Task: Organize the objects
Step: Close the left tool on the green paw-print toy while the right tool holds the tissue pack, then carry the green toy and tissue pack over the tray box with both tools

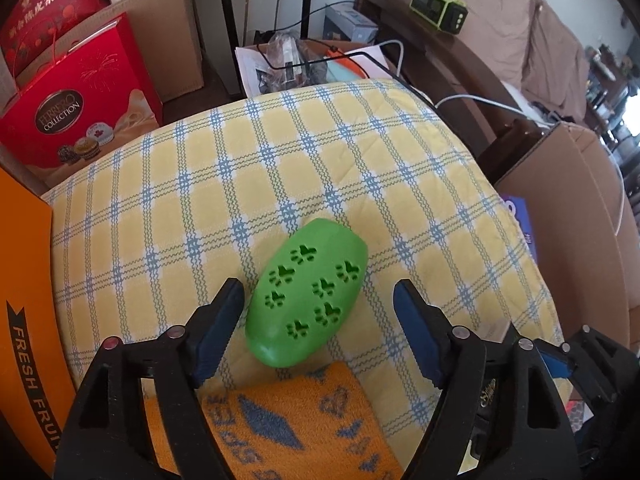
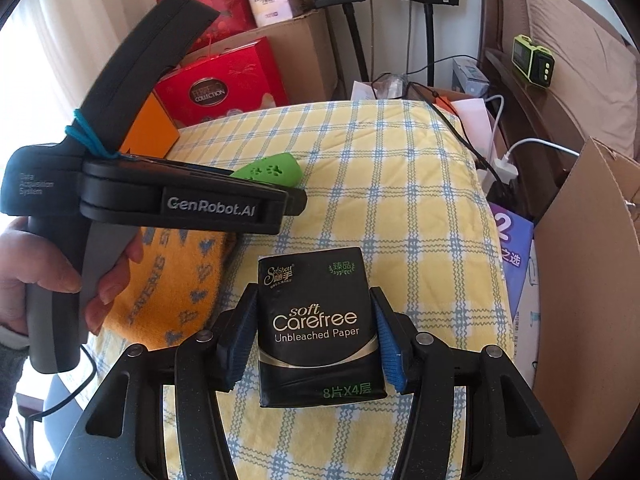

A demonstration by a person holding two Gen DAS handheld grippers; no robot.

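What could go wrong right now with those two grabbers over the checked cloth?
The right gripper is clamped on the black tissue pack; its wrapper looks slick, so it may slip out or get crushed. The left gripper stands open around the green oval toy, which lies at a slant and is rounded, so it might roll or squirt away when the jaws close. The orange towel lies close by, and a finger might snag it.
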